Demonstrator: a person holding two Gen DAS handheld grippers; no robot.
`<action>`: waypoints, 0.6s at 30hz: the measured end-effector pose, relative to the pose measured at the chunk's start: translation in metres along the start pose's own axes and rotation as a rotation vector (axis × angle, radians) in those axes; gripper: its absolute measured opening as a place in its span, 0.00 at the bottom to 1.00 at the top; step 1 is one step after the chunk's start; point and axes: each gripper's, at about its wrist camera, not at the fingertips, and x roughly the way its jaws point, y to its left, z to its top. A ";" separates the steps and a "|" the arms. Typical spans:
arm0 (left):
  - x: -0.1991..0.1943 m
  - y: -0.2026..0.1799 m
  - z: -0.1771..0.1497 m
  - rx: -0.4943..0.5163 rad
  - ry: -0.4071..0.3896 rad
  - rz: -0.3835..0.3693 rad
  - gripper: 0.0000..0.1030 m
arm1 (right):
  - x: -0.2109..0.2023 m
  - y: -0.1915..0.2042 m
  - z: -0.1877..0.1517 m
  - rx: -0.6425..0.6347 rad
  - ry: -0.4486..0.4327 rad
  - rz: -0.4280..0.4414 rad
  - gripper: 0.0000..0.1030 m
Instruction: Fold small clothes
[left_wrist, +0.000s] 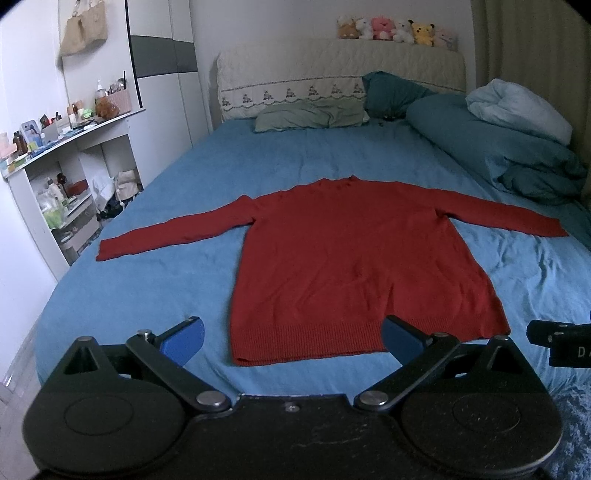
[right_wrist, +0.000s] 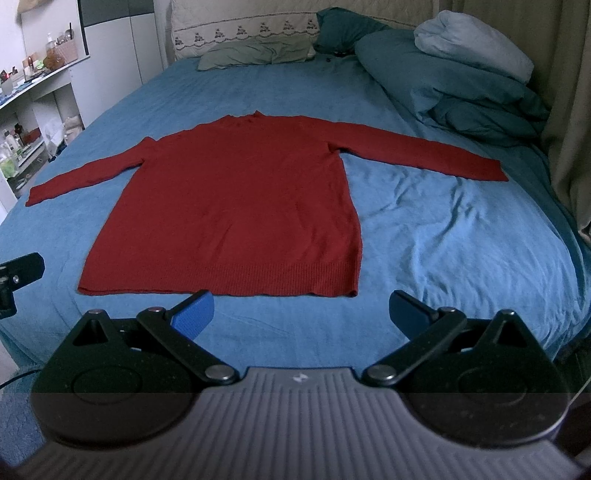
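Note:
A red long-sleeved sweater (left_wrist: 351, 266) lies flat on the blue bed sheet (left_wrist: 159, 280), hem toward me, both sleeves spread out to the sides. It also shows in the right wrist view (right_wrist: 236, 206). My left gripper (left_wrist: 293, 338) is open and empty, hovering just before the hem's left part. My right gripper (right_wrist: 303, 314) is open and empty, hovering just before the hem's right corner. Each gripper's body shows at the edge of the other's view.
Pillows (left_wrist: 310, 116) and a heaped teal duvet (left_wrist: 491, 147) lie at the head and right of the bed. A cluttered white shelf unit (left_wrist: 62, 177) stands left of the bed. A curtain (right_wrist: 569, 110) hangs at the right. Plush toys (left_wrist: 395, 31) sit on the headboard.

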 end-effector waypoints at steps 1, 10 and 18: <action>0.000 0.000 0.000 -0.001 0.001 -0.001 1.00 | 0.000 0.000 0.000 0.000 0.000 0.000 1.00; -0.001 0.000 0.001 0.001 -0.003 0.002 1.00 | -0.002 0.001 0.000 0.002 -0.003 0.001 1.00; -0.002 -0.001 0.002 0.003 -0.006 0.002 1.00 | -0.002 0.002 0.002 0.001 -0.002 0.001 1.00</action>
